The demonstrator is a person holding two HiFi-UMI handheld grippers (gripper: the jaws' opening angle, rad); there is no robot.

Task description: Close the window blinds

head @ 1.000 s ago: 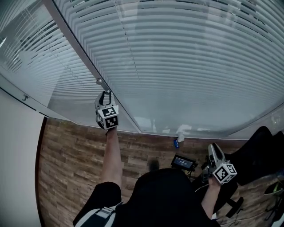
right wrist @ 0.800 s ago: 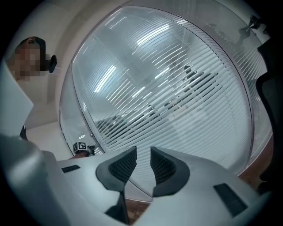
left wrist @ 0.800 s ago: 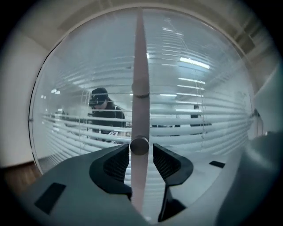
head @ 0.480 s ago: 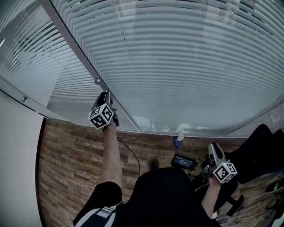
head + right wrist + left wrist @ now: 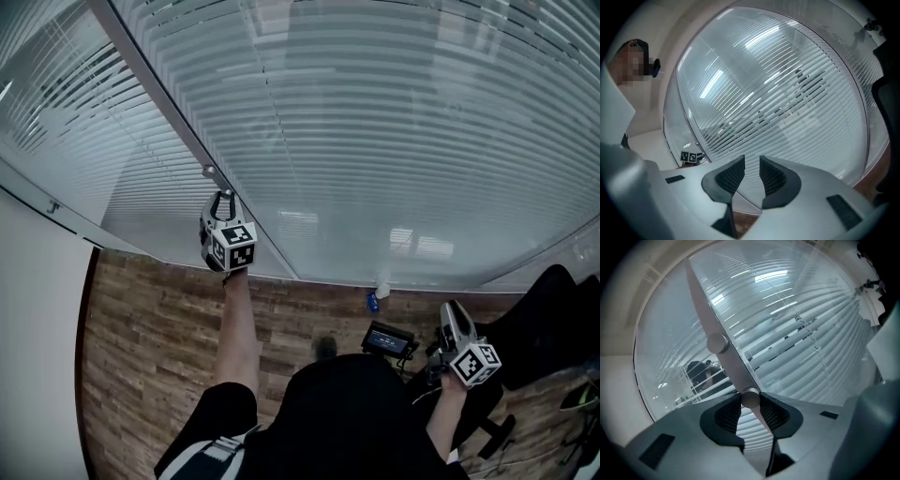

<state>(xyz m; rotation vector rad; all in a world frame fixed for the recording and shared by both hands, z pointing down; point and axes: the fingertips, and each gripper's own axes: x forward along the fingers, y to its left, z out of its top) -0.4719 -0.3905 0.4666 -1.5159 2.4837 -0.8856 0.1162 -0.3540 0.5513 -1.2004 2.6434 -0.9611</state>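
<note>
White slatted blinds (image 5: 394, 141) cover the glass behind a grey mullion (image 5: 169, 112). My left gripper (image 5: 221, 199) reaches up to that mullion. In the left gripper view its pads (image 5: 772, 414) sit on both sides of a small round knob (image 5: 750, 398) on the mullion (image 5: 705, 310); the jaws have just been closing with the knob between them. A second knob (image 5: 717, 343) sits higher up. My right gripper (image 5: 453, 317) hangs low at the right, away from the blinds (image 5: 778, 84), its jaws (image 5: 752, 164) slightly apart with nothing between them.
A wood-pattern floor (image 5: 141, 347) lies below the window, with a white wall (image 5: 37, 375) at the left. A black chair (image 5: 548, 323) stands at the right. A small black device (image 5: 387, 343) and a blue item (image 5: 372, 303) lie near the window's base.
The left gripper rolled one way about the knob and back, staying in place. The slats now look flatter and paler, with brighter reflections low down. The right gripper has not moved.
</note>
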